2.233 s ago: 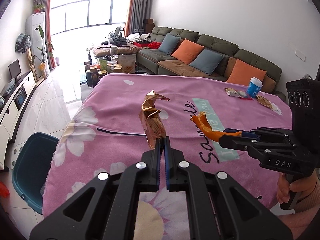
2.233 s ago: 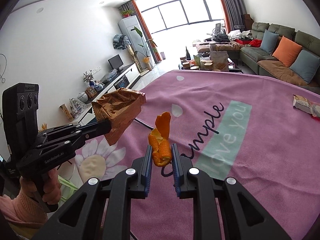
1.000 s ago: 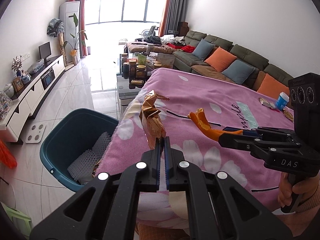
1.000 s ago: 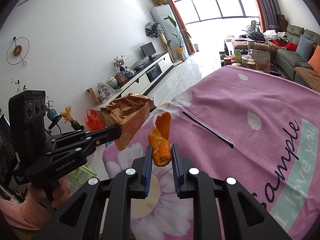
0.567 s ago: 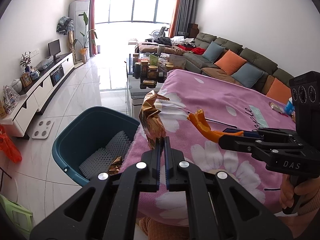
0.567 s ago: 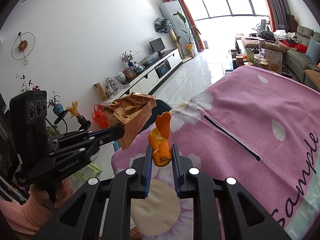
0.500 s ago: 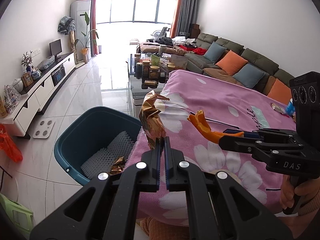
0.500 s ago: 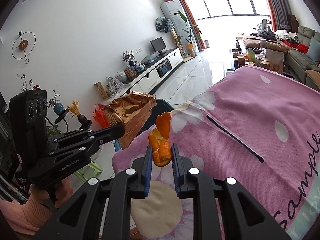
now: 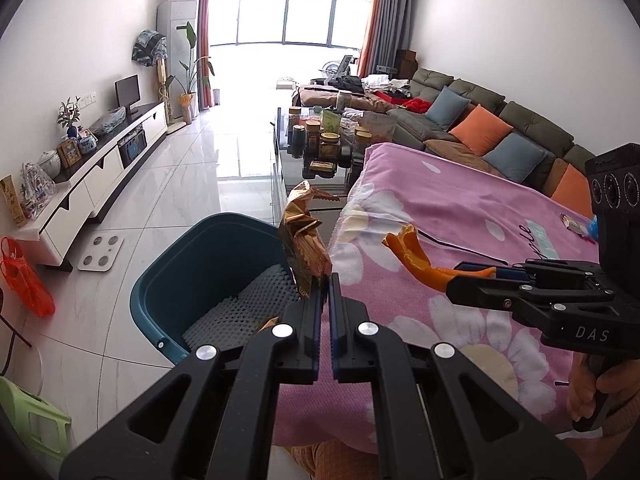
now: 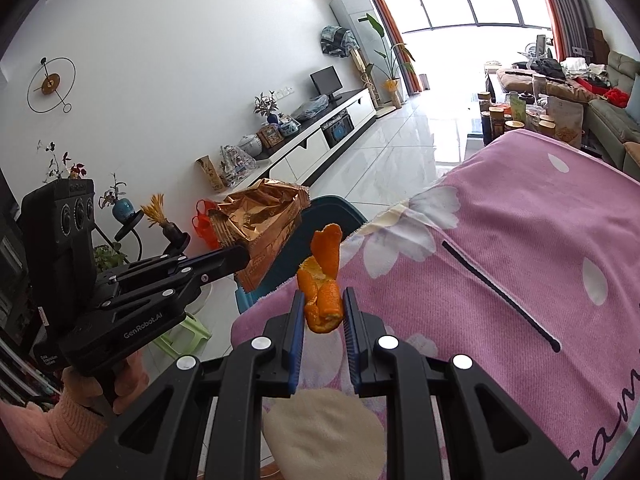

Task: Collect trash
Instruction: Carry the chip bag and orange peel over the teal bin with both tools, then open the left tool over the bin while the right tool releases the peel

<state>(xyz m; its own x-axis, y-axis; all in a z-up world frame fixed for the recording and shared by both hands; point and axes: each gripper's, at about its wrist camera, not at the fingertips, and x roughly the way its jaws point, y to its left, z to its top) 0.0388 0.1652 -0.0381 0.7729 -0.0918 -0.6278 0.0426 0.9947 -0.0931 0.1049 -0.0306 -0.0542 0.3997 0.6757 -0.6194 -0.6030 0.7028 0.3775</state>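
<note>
My left gripper (image 9: 325, 284) is shut on a crumpled gold-brown snack wrapper (image 9: 303, 240) and holds it over the near rim of a teal bin (image 9: 192, 264) on the floor. The wrapper also shows in the right wrist view (image 10: 262, 224), with the left gripper (image 10: 240, 256) beside it. My right gripper (image 10: 322, 308) is shut on a curled orange peel (image 10: 322, 284), held above the corner of the table's pink flowered cloth (image 10: 500, 280). In the left wrist view the right gripper (image 9: 468, 274) holds the peel (image 9: 412, 252) just right of the wrapper. The bin holds white foam netting (image 9: 240, 308).
A glass coffee table with jars (image 9: 320, 140) stands beyond the bin. A white TV cabinet (image 9: 92, 184) lines the left wall, a sofa with cushions (image 9: 480, 132) the right. A green stool (image 9: 32, 424) and an orange bag (image 9: 24, 276) are on the floor. Wrappers (image 9: 576, 224) lie far right on the cloth.
Both grippers have swung left with their loads, from over the pink cloth toward the table's corner. The teal bin has come into fuller view beneath the wrapper.
</note>
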